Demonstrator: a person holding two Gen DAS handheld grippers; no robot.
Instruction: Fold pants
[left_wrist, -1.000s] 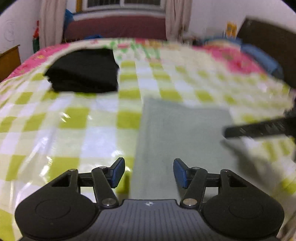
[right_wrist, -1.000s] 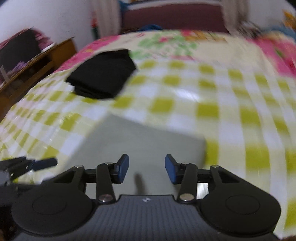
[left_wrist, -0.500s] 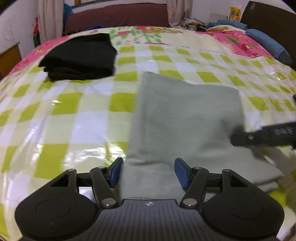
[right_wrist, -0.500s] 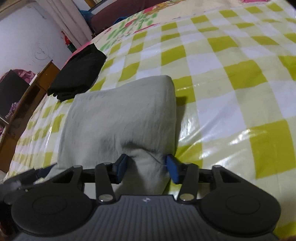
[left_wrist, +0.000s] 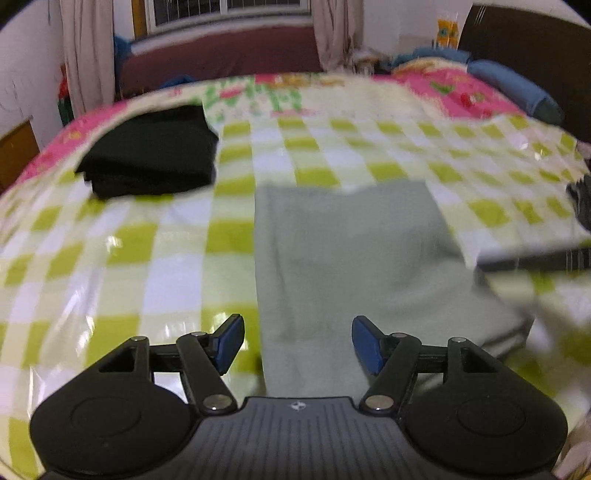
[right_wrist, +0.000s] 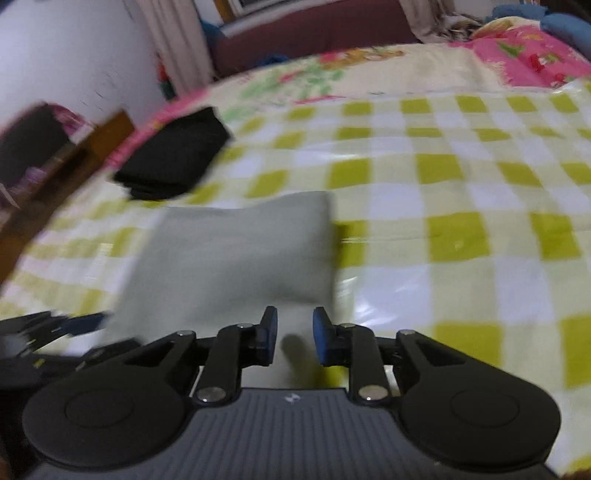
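The grey-green folded pants (left_wrist: 351, 251) lie flat on the checked bed cover (left_wrist: 147, 258). My left gripper (left_wrist: 297, 334) hovers over their near left edge. Its jaws are opening, and the blue pads (left_wrist: 232, 332) stand clear of the cloth. In the right wrist view the pants (right_wrist: 236, 251) taper toward my right gripper (right_wrist: 295, 330). Its jaws are closing on a pale bunch of the near edge, which fills the narrow gap between them. From the left wrist view the right gripper (left_wrist: 535, 258) is a blurred dark bar at the pants' right edge.
A folded black garment (left_wrist: 151, 158) sits on the cover beyond the pants to the left, also visible as the black garment (right_wrist: 173, 155). Blue pillows (left_wrist: 517, 88) and a dark headboard (left_wrist: 524, 37) stand at the far right. Wooden furniture (right_wrist: 66, 166) borders the bed's left side.
The right jaws have narrowed around the pants' near edge, and that view has tilted up. The left jaws have spread wider and the left gripper has risen a little.
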